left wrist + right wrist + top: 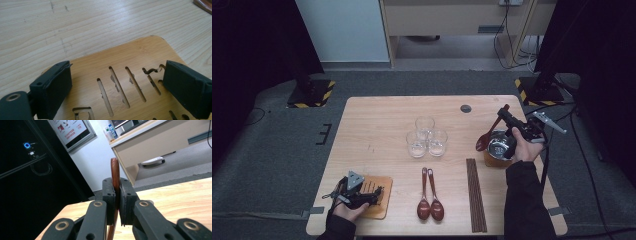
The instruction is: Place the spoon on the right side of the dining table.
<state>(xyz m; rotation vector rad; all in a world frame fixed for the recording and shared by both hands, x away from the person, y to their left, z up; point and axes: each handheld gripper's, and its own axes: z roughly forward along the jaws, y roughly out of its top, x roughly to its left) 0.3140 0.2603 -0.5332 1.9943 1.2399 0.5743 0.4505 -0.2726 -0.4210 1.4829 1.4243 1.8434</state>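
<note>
At the table's front left lies a slotted wooden board (382,199), and my left gripper (376,193) rests over it. In the left gripper view the board (125,57) lies flat below the left gripper (117,87), whose jaws stand wide apart with nothing pressed between them. At the right, my right gripper (505,116) is shut on the handle of a dark wooden spoon (488,135). The spoon's bowl hangs down beside a shiny metal bowl (501,145). In the right gripper view the spoon handle (115,170) sticks up between the closed pads of the right gripper (117,203).
Three clear glasses (426,137) cluster at the table's middle. Two more wooden spoons (430,200) lie near the front edge, with a bundle of dark chopsticks (476,195) to their right. The metal bowl sits on a wooden coaster (490,161). A cable hole (466,108) marks the far edge.
</note>
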